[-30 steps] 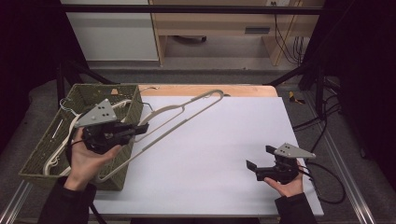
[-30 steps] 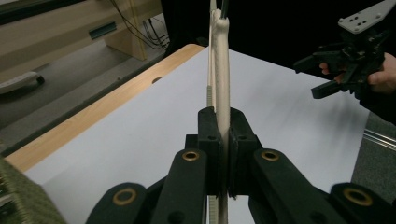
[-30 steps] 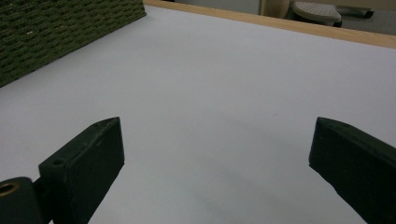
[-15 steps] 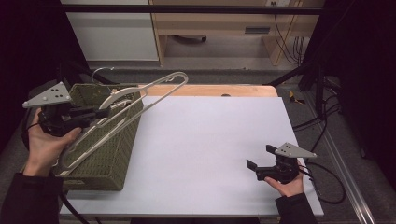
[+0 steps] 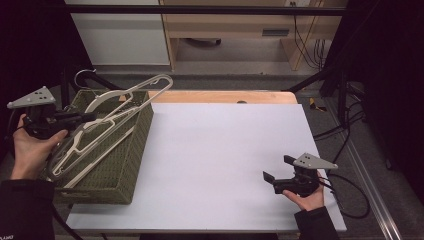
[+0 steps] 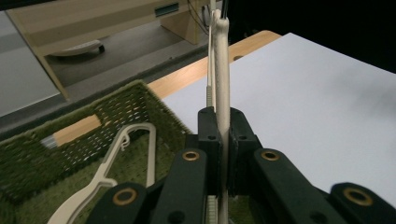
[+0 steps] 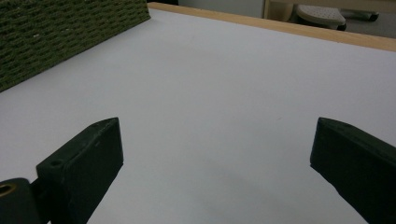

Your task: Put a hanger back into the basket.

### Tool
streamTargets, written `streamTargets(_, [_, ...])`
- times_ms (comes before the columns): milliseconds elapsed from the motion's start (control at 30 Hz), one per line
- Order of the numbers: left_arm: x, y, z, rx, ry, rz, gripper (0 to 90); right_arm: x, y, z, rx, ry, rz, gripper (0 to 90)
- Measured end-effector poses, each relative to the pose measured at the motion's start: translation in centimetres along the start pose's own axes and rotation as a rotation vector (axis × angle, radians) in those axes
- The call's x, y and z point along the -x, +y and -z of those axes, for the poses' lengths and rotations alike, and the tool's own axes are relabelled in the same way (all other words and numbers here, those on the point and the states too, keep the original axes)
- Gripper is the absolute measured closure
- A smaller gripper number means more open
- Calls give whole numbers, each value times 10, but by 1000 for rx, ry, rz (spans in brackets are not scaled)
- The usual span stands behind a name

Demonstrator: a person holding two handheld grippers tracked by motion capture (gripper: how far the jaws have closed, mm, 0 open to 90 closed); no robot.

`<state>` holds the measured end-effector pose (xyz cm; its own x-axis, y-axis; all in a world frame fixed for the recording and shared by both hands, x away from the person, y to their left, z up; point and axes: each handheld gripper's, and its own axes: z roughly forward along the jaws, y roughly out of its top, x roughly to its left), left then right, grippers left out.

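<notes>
My left claw (image 5: 75,119) is clenched on a cream hanger (image 5: 127,100), held above the green basket (image 5: 131,152) where other hangers lie. Lowering and release remain. My right claw (image 5: 281,172) rests released on the table (image 5: 225,150).

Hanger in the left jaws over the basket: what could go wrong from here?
1. The left gripper pinches only one thin bar of the cream hanger, so the long free end could swing or twist loose.
2. That end juts past the green woven basket's rim; lowering it now may catch the rim.
3. It could tangle with the other hanger lying inside.
</notes>
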<state>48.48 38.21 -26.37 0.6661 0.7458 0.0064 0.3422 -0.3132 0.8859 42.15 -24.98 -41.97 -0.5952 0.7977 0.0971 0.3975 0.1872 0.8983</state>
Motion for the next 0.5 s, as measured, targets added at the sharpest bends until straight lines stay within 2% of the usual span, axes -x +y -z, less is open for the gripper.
streamTargets(167, [-19,-12,0,-25,32,28,862,0,0,0,6,3,-2,26])
streamTargets(267, [-28,-19,-1,-23,51,56,861,0,0,-1,0,2,6,24])
streamTargets(500, [-44,-35,-3,-47,88,100,861,0,0,1,1,-1,4,24])
